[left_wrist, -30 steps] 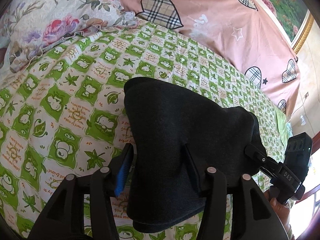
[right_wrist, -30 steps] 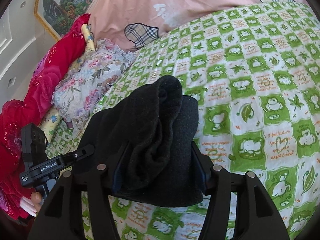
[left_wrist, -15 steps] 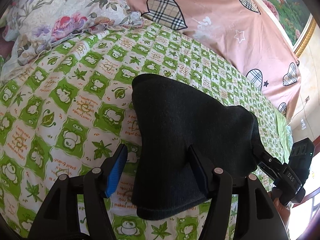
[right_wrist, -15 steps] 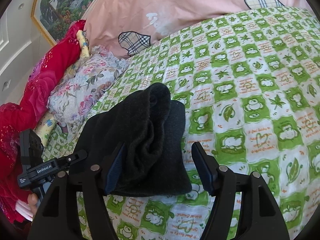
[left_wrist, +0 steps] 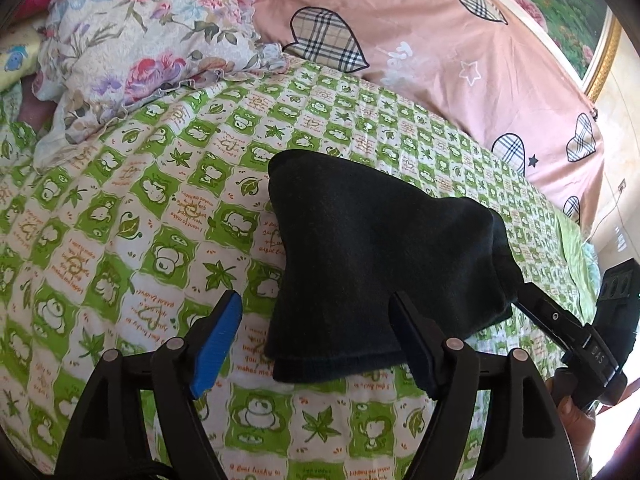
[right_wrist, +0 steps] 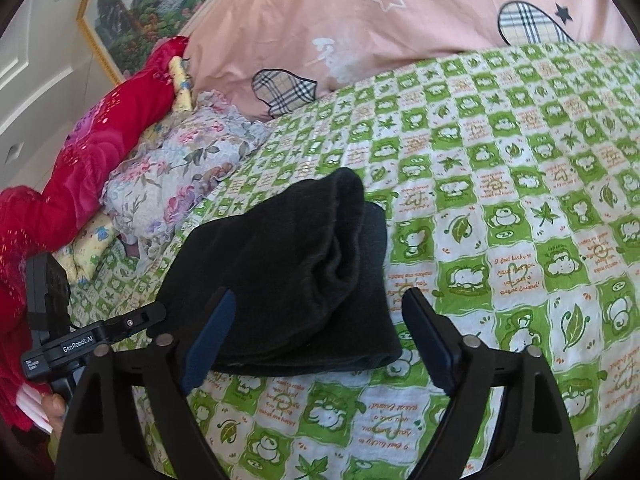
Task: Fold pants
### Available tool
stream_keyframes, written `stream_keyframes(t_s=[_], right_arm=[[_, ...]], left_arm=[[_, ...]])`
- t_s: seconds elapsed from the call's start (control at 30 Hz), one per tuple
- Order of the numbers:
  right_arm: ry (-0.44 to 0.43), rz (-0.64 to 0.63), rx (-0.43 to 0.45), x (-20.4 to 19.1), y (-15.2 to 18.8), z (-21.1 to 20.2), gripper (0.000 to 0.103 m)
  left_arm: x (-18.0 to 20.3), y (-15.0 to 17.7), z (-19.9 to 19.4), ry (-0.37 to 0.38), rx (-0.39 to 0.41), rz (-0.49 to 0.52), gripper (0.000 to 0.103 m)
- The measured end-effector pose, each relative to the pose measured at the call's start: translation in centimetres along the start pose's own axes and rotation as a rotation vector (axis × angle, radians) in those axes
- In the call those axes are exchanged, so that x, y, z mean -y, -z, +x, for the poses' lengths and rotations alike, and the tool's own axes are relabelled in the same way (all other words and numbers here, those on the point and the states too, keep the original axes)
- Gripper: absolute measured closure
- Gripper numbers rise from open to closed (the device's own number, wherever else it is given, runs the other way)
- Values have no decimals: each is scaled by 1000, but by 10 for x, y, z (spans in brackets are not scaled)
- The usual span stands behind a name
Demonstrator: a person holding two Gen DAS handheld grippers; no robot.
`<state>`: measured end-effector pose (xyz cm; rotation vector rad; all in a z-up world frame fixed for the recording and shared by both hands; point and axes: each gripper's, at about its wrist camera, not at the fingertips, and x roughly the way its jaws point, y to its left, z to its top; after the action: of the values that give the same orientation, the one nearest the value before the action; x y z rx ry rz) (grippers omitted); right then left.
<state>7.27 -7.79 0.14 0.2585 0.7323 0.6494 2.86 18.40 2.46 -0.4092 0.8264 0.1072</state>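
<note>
Black pants (left_wrist: 372,264), folded into a thick bundle, lie on a green & white checked bedsheet (left_wrist: 132,208) printed w/ cartoon animals and leaves. In the left wrist view the bundle sits at centre, its near hem toward 6 o'clock. Left gripper (left_wrist: 316,332) is at the bottom of that view, jaws opening wide: blue pad at 7 o'clock is clear of the cloth, dark pad at 5 o'clock is in front of the bundle's edge; I can't tell if it touches. Nothing is gripped.

Right wrist view: same pants (right_wrist: 288,276) at centre, rolled fold toward 12 o'clock. Right gripper (right_wrist: 320,340) has jaws opening too, one pad each side of the near hem, not pinching it.

Floral pillow (left_wrist: 136,40) lies at 10 o'clock in the left view, pink quilt w/ plaid hearts (left_wrist: 440,40) at 1 o'clock. Red blanket (right_wrist: 92,144) is at 9 o'clock in the right view, framed picture (right_wrist: 132,4) at 11 o'clock.
</note>
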Motion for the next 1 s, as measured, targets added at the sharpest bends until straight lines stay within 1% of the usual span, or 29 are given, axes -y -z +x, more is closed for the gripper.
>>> stream_keyframes(t_s=[0.23,0.43,0.6,0.83,1.0], right_arm=[[8,-93,27,-17,8,-16,7],[-1,-141,51,-26,15,-29,1],[4,-171,65,-32,21,-37,1],[-1,-213,81,-42,34,-41,0],[23,-256,82,-48,45,-37,0]], left_arm=[[10,13,-14,-38,31,36,21],[22,26,-24,-80,58,92,20],[33,34,-32,-114,87,143,19],[37,44,-37,-139,99,165,19],[42,51,-36,-211,120,196,19]])
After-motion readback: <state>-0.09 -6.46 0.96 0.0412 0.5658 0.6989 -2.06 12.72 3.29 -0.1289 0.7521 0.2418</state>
